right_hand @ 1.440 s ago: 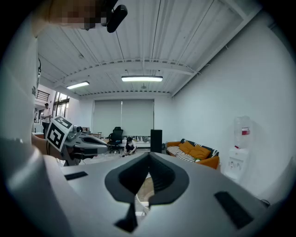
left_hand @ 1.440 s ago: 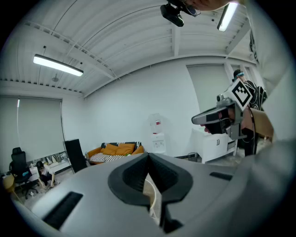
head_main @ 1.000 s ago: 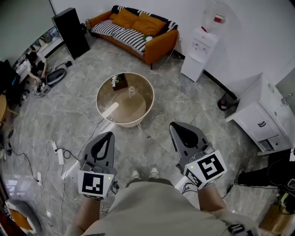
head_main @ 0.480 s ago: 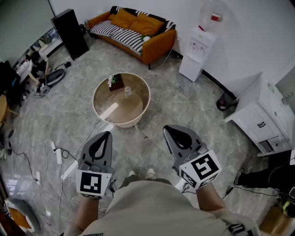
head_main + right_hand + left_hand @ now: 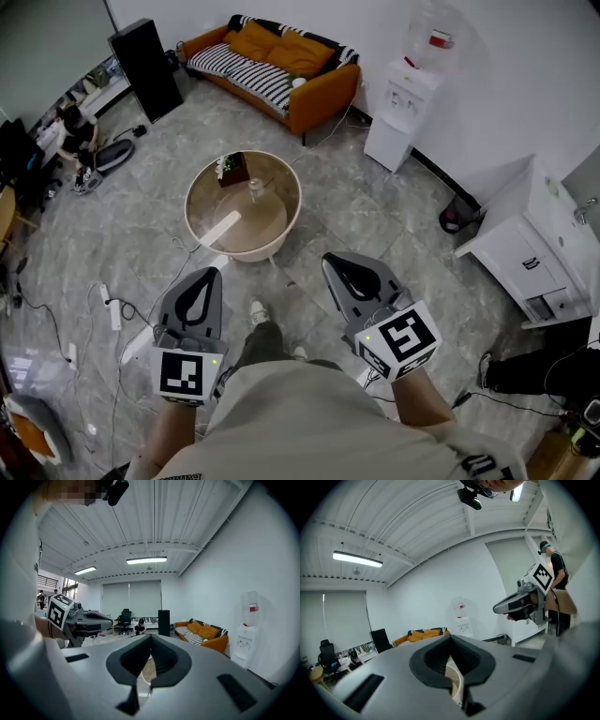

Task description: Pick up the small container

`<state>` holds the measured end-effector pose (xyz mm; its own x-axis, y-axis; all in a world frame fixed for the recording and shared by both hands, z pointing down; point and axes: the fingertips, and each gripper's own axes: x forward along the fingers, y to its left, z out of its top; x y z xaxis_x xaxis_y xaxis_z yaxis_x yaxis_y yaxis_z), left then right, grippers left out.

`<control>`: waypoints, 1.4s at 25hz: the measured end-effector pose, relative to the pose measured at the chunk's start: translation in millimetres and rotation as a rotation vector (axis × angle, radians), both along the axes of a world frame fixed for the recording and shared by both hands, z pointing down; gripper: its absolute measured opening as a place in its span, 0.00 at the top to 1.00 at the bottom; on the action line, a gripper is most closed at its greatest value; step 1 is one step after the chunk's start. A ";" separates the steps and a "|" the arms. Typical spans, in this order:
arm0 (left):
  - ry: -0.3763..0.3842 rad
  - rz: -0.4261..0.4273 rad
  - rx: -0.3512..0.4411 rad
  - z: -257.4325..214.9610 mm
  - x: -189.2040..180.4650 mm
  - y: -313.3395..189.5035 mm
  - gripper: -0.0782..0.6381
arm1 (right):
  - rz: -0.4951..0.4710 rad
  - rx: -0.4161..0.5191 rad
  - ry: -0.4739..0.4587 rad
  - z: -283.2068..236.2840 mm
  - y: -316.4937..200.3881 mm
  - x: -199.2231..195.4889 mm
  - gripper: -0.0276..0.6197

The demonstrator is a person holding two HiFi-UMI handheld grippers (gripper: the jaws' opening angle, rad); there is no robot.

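A small clear container [image 5: 255,187] stands near the middle of a round beige table [image 5: 199,232], well ahead of both grippers in the head view. My left gripper [image 5: 212,273] is held low at the left, shut and empty, its tip still short of the table's near rim. My right gripper [image 5: 329,260] is at the right, also shut with nothing in it. In the left gripper view the closed jaws [image 5: 450,637] point at the table's edge, and the right gripper view [image 5: 151,636] shows the same.
On the table are a dark potted plant [image 5: 232,168] and a pale flat strip [image 5: 223,225]. Cables and a power strip [image 5: 112,308] lie on the floor at the left. An orange sofa [image 5: 281,67], a water dispenser [image 5: 403,98] and a white cabinet [image 5: 530,248] stand beyond.
The person has stepped forward, one shoe now ahead between the grippers. Both grippers have drifted slightly left and down in the view and stay shut.
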<state>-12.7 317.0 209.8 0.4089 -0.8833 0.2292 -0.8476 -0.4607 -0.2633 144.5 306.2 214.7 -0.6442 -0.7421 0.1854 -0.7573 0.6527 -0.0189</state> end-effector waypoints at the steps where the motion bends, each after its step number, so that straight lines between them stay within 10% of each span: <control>1: 0.000 0.000 0.002 -0.1 -0.1 -2.6 0.88 | -0.002 0.001 0.002 0.4 -3.6 -0.9 0.96; 22: 0.039 0.027 -0.036 25.9 3.5 -103.4 0.88 | 0.028 -0.058 0.027 36.6 -95.8 0.7 0.96; 35: 0.034 0.073 -0.109 41.9 -46.8 -243.8 0.88 | 0.029 -0.134 0.068 51.8 -236.4 -63.2 0.96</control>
